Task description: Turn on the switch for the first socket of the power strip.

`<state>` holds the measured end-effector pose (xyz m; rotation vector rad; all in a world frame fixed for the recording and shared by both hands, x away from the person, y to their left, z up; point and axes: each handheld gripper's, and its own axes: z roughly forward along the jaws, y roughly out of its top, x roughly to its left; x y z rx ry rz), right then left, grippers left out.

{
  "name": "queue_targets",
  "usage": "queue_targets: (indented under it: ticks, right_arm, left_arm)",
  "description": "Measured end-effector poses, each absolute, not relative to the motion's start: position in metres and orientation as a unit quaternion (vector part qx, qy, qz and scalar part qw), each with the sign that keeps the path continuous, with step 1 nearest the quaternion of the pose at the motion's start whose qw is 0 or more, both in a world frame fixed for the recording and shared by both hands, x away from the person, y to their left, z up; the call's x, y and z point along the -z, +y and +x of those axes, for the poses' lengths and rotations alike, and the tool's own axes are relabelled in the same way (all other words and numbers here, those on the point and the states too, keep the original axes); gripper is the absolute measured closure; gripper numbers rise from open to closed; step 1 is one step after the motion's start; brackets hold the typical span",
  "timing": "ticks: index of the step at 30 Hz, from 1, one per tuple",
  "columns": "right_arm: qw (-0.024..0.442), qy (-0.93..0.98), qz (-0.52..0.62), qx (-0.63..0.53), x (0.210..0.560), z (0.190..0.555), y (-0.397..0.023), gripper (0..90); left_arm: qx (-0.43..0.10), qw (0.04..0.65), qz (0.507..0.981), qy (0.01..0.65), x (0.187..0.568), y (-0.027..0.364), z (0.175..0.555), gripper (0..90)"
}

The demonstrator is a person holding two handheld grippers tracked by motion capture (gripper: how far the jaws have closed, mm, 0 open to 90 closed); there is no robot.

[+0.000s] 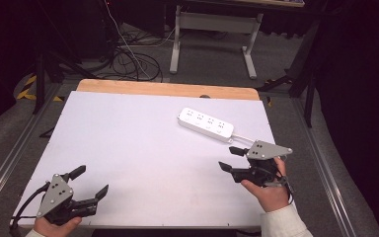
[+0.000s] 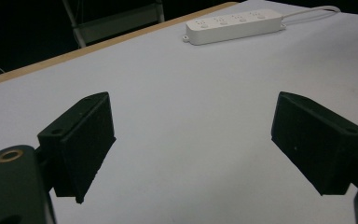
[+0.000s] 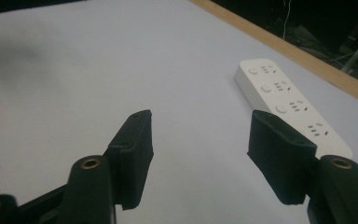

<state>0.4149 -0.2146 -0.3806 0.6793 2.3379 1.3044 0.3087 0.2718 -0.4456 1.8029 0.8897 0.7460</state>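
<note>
A white power strip lies flat on the white table toward its far right part, sockets up and all of them unoccupied, its white cable trailing off toward the right edge. The right gripper is near the strip's cable end, apart from it, jaws spread with nothing between them. The left gripper sits at the near left corner, well apart from the strip, jaws released wide and holding nothing.
</note>
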Motion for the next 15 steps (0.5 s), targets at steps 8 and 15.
queue_targets:
  ticks: [8,15]
  right_arm:
    - [0.183,0.840,0.237,-0.452,0.374,0.423,-0.211,48.5]
    - [0.179,0.833,0.270,-0.448,0.369,0.446,-0.213,84.0]
  left_arm:
    - [-0.307,0.477,0.738,0.365,0.445,0.272,0.309,13.9]
    - [-0.308,0.476,0.739,0.364,0.446,0.272,0.309,13.9]
